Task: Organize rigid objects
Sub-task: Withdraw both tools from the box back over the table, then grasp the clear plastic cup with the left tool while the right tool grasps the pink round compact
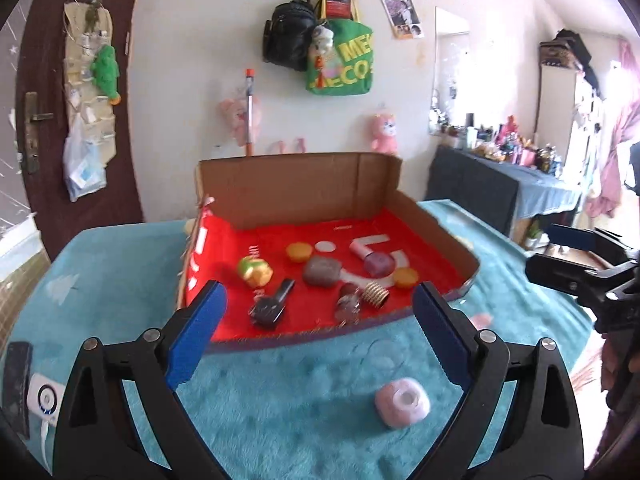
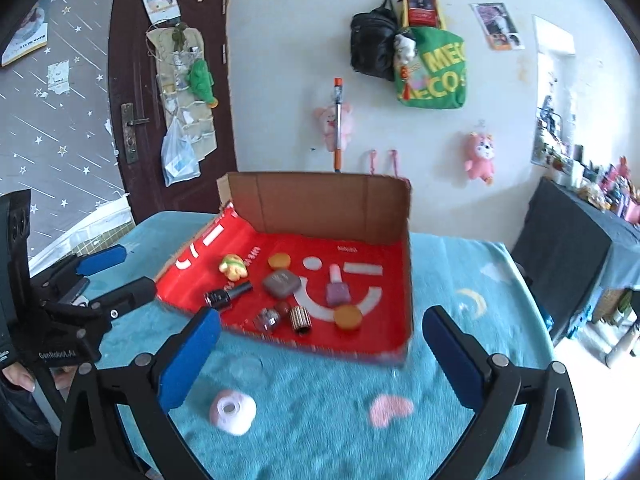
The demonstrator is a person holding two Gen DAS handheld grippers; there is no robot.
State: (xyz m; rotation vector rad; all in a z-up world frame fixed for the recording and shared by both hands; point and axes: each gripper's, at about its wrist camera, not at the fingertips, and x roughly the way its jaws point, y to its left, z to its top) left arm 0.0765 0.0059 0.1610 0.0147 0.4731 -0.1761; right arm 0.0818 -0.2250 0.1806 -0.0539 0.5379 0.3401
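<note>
Your left gripper (image 1: pixel 320 312) stands wide open with nothing between its blue pads, and your right gripper (image 2: pixel 320 332) is just as wide and just as empty. Both hang above the front of the desk (image 1: pixel 120 264), which wears a fluffy teal cover. The pink round case (image 1: pixel 402 402) lies alone on that cover, just in front of the cardboard tray (image 1: pixel 296 184) and outside it. Inside the tray, on its red lining, sit a grey compact (image 1: pixel 322 272), a pink nail polish bottle (image 1: pixel 370 258), a black bottle (image 1: pixel 274 304) on its side, two orange lids (image 1: pixel 298 251) and a gold ribbed cap (image 1: pixel 376 293). Bags (image 1: pixel 288 36) hang on the wall behind.
</note>
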